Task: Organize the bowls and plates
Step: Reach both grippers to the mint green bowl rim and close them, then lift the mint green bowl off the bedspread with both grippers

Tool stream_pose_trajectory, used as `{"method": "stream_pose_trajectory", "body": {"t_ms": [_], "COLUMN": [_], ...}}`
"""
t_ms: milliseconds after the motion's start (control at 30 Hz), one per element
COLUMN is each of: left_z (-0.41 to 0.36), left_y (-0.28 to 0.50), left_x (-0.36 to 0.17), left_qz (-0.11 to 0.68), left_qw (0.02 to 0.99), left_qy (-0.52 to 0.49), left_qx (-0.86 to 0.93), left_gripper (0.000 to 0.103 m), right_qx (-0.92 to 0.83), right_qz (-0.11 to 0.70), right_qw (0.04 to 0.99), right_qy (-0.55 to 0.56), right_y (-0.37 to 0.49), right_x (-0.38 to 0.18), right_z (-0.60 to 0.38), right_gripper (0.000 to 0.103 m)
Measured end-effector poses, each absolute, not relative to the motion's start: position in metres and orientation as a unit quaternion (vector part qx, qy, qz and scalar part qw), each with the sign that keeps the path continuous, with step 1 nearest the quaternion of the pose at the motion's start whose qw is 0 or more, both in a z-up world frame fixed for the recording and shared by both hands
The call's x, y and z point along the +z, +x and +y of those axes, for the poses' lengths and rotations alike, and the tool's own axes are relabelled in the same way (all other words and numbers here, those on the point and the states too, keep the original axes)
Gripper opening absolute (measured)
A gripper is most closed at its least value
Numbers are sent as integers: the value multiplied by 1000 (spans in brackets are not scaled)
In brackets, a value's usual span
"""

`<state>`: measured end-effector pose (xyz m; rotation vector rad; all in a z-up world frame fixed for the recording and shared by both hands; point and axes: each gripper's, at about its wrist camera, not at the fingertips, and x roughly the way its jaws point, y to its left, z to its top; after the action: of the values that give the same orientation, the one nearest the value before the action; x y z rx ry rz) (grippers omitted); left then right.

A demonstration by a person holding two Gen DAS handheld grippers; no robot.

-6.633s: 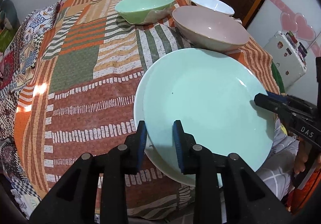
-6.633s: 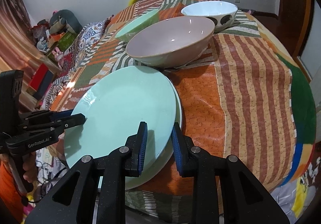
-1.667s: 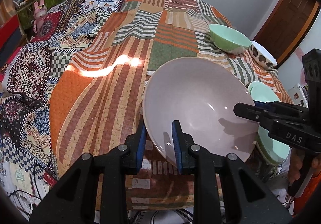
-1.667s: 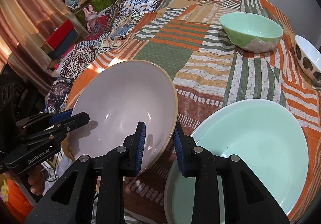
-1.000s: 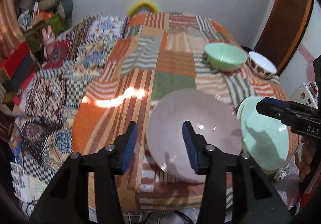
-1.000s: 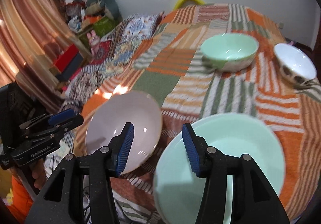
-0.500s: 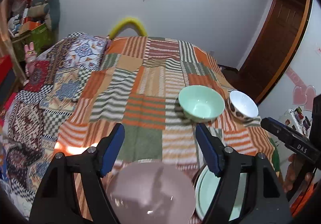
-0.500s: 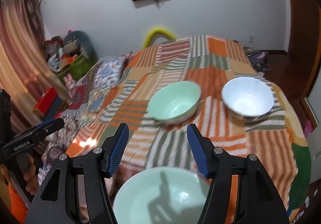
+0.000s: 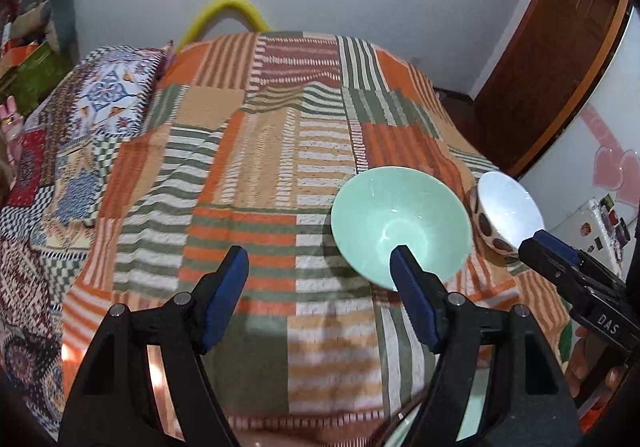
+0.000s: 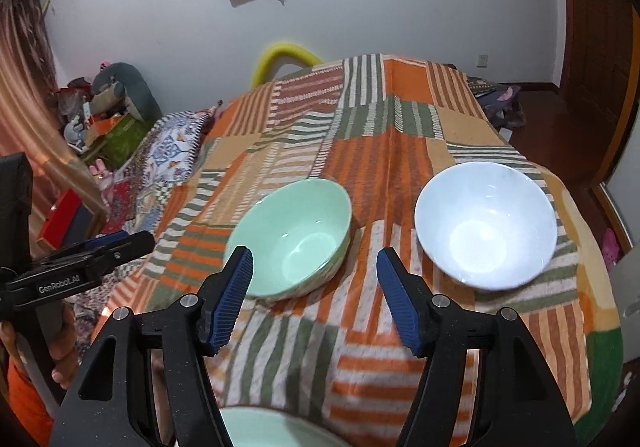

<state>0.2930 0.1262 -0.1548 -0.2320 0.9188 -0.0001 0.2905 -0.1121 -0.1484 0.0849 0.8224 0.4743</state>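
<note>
Since both claws hang empty above the patchwork cloth [image 9: 260,167], the 2 remaining bowls read as the next items to sort

Cloth: covers the whole work surface; cannot tell if a bed or a bench lies under it. It looks soft, so dishes probably sit less firmly than on a hard top

Mint plate [image 10: 264,427]: only a sliver shows at the near edge in the right wrist view, below the claw. Judged already parked close to the person

Mint bowl [image 10: 292,243]: upright on the cloth, mid-surface, empty. Apart from the white bowl, not nested

White bowl [image 10: 486,223]: upright, to the right of the mint bowl with a strip of cloth between them; brown spots on its outer wall show in the left wrist view

Left claw [image 9: 318,259]: jaws have just been opening, now spread wide, nothing between the pads. Its right finger overlaps the mint bowl's near rim in the picture; contact cannot be told

Right claw [image 10: 313,259]: jaws have just been opening, now spread, nothing between them; aimed at the gap between the 2 bowls

Judgement: spread suits taking a bowl by its rim; mint bowl is the likelier first pick
</note>
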Motion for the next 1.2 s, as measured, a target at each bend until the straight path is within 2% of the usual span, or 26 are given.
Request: {"method": "stream_pose_trajectory", "body": {"t_ms": [100, 167, 200, 367, 400, 600, 667, 867, 1200], "left_z": [123, 122, 122, 118, 117, 111, 107, 99, 87], "left_y": [317, 331, 336, 357, 361, 373, 377, 374, 335], "left_x": [-170, -181, -185, -209, -213, -230, -236, -235, -192], "left_qz": [456, 470, 474, 499, 506, 518, 526, 525, 482], "left_qw": [884, 876, 874, 860, 855, 847, 841, 844, 872], "left_qy": [-106, -108, -107, -105, -108, -109, -107, -91, -58], "left_qx": [0, -11, -12, -28, -32, -46, -60, -60, -60], "left_gripper": [68, 58, 57, 40, 39, 29, 17, 15, 16], "right_qx": [234, 238, 239, 242, 239, 245, 252, 248, 250], "right_qz": [413, 421, 426, 436, 435, 467, 473, 469, 450], "right_qw": [879, 874, 871, 866, 868, 849, 844, 848, 857], "right_qy": [50, 51, 50, 37, 32, 28, 18, 8, 18], "right_y": [307, 314, 320, 332, 335, 349, 349, 348, 330], "right_x": [-159, -165, -169, -181, -183, -203, -207, -206, -180], "right_z": [-111, -109, -107, -98, -96, -93, -90, -88, -94], "right_gripper": [61, 61, 61, 53, 52, 33, 28, 26, 26]}}
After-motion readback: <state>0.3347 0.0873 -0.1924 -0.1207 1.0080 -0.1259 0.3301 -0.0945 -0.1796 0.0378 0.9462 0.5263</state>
